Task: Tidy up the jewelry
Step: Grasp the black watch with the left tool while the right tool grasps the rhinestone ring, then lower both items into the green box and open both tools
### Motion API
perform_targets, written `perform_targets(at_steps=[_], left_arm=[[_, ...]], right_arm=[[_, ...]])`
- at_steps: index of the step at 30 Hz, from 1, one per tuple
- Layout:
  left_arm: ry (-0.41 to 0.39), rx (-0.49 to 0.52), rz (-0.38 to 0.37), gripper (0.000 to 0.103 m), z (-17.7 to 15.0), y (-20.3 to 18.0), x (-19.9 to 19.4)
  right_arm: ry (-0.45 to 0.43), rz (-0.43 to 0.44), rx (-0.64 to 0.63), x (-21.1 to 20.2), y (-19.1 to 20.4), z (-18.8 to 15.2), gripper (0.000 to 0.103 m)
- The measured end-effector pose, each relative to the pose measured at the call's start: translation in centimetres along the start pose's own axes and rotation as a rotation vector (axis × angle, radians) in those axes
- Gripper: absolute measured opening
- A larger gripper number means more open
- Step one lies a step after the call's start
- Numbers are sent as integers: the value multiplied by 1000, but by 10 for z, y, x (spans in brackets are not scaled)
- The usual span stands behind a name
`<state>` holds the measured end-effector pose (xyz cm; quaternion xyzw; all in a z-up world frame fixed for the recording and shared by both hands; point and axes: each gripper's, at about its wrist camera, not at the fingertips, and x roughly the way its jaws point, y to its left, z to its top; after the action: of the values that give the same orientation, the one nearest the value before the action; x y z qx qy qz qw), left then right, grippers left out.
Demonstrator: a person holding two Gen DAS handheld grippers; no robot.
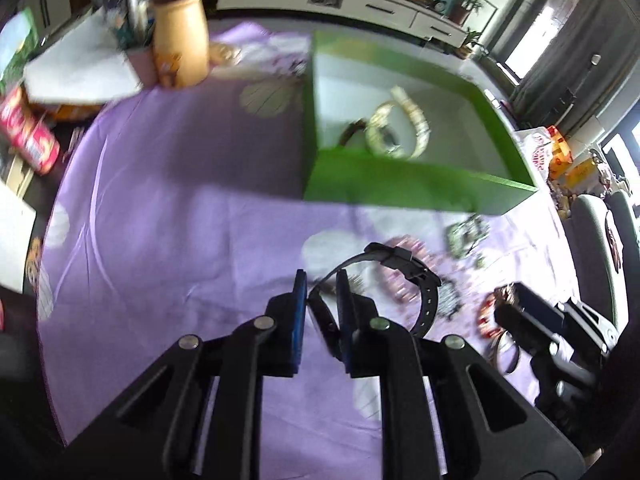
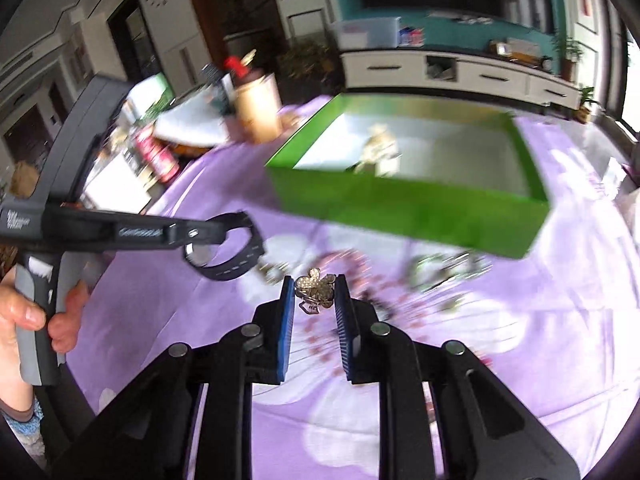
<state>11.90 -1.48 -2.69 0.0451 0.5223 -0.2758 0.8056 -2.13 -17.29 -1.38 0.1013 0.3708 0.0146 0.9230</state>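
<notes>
My left gripper is shut on a black wristwatch, whose strap loops out to the right above the purple cloth. In the right wrist view the same watch hangs from the left gripper at the left. My right gripper is shut on a gold flower-shaped brooch, held clear of the cloth. The open green box lies beyond, holding a cream beaded bracelet and a dark band. Several loose pieces of jewelry lie on the cloth in front of the box.
A tan vase with red flowers and a red can stand at the table's left. A person's hand holds the left gripper's handle. The right gripper shows at the right edge. White cabinets line the far wall.
</notes>
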Motion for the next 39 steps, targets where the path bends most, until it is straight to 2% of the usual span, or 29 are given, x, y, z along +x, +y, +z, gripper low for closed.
perform_targets(at_steps=[8, 13, 20, 30, 33, 35, 38, 39], left_arm=[[-69, 50, -24, 14, 45, -45, -14], [-91, 71, -21, 14, 78, -72, -7], [-64, 100, 43, 14, 118, -102, 34], [-18, 164, 155, 14, 134, -128, 89], [-25, 174, 168, 17, 135, -132, 92], [-36, 184, 175, 24, 133, -134, 92], [-43, 199, 165, 30, 129, -138, 88], [-47, 197, 155, 36, 128, -137, 85]], right_arm=[[-91, -57, 50, -17, -43, 39, 20], [-101, -82, 111, -8, -73, 65, 20], [-52, -102, 123, 28, -101, 83, 20], [28, -123, 107, 75, -119, 84, 20], [45, -126, 103, 81, -120, 83, 23], [40, -126, 96, 81, -119, 83, 29], [30, -123, 107, 76, -119, 82, 30], [25, -121, 113, 74, -120, 82, 30]])
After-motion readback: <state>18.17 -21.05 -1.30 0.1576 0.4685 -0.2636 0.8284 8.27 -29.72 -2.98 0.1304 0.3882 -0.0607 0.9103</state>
